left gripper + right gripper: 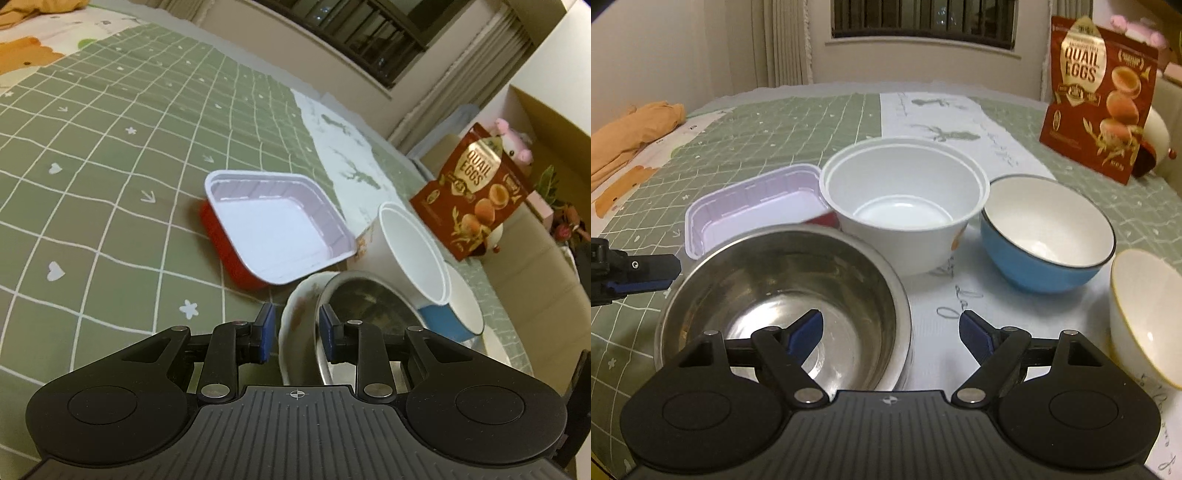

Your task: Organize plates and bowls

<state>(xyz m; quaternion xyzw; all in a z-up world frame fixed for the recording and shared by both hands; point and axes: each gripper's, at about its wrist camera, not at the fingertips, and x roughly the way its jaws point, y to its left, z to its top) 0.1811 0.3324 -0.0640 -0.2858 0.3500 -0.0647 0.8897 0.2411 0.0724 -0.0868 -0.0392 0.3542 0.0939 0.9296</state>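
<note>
A steel bowl [369,299] sits inside a white dish with brown marks [303,291]. My left gripper [297,326] is shut on their stacked rims, one pad outside the dish and the other inside the steel bowl. In the right wrist view one of its fingers [642,273] shows at the left rim of the steel bowl [783,280]. My right gripper [892,330] is open and straddles the bowl's right wall. Its pads do not touch the wall. Behind stand a white plastic bowl [905,192], a blue bowl [1045,236] and a red tray with a white inside [273,229].
A white bowl with a gold rim [1145,314] stands at the right. A red quail eggs pouch [1100,96] stands upright at the back right, near the table's edge. An orange cloth [631,129] lies far left on the green checked tablecloth [110,166].
</note>
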